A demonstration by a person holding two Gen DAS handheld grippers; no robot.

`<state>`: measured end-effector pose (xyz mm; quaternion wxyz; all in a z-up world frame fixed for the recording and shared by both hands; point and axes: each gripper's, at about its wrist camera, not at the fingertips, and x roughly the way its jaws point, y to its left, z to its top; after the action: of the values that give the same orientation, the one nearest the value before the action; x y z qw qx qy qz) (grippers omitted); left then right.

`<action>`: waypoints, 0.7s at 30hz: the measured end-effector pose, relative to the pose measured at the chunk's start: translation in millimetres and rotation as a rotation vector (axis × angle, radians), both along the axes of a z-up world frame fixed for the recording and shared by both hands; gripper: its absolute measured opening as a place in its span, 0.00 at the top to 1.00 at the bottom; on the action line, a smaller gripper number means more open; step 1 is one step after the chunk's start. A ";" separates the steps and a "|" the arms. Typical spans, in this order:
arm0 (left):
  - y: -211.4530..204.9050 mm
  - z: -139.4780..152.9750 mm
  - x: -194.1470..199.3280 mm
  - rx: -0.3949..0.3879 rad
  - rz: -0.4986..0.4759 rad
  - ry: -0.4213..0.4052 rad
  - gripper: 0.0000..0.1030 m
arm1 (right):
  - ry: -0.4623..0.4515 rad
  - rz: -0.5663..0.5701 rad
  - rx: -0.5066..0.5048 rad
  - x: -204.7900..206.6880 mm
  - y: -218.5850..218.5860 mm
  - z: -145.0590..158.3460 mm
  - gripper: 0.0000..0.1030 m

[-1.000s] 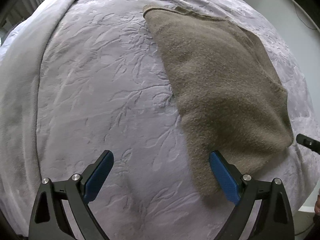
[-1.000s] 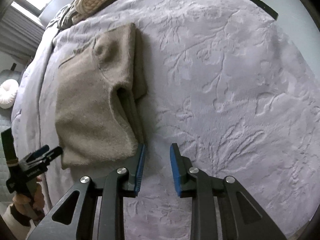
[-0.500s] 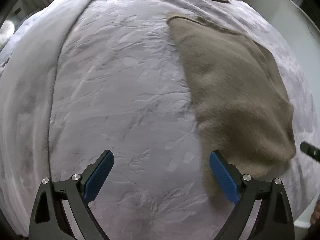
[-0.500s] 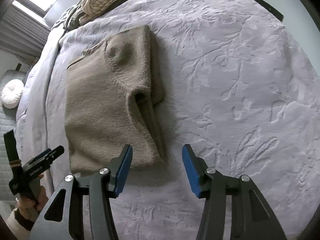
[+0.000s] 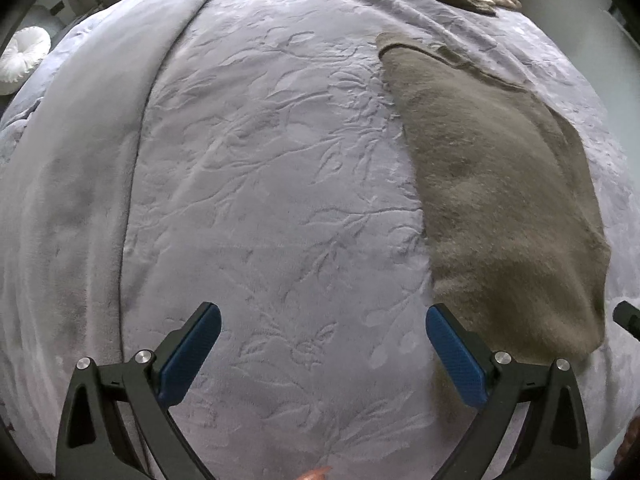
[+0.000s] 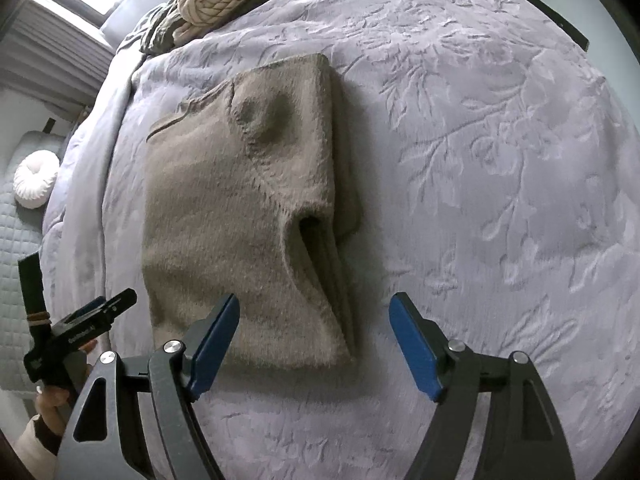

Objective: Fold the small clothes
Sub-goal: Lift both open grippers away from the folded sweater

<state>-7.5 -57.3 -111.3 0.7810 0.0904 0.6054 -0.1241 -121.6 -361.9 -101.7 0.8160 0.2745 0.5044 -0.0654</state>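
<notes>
A fuzzy taupe sweater lies folded into a rectangle on the lavender bedspread, with a sleeve folded along its right edge. In the left wrist view the sweater lies at the right. My right gripper is open and empty, hovering over the sweater's near right corner. My left gripper is open and empty over bare bedspread, just left of the sweater's near edge. The left gripper also shows in the right wrist view at the lower left.
A pile of other clothes with a cream cable-knit piece lies at the far end of the bed. A round white cushion sits off the bed to the left. A lighter blanket runs along the bed's left side.
My right gripper has opened wide and pulled back from the sweater's corner. My left gripper has shifted left, so the sweater sits further right in its view.
</notes>
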 end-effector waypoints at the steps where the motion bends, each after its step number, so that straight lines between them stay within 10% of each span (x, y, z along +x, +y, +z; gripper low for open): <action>1: -1.5 -0.7 1.0 0.016 0.002 -0.007 0.00 | -0.001 -0.001 0.000 2.4 -2.1 0.1 0.22; 21: -6.3 -11.9 34.8 -0.044 -0.007 0.052 0.00 | -0.047 -0.011 0.123 38.8 -49.5 -10.4 0.22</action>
<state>27.3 -63.5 -123.2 0.7665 0.0719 0.6221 -0.1423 -82.8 -411.4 -112.1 0.8088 0.3284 0.4868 -0.0321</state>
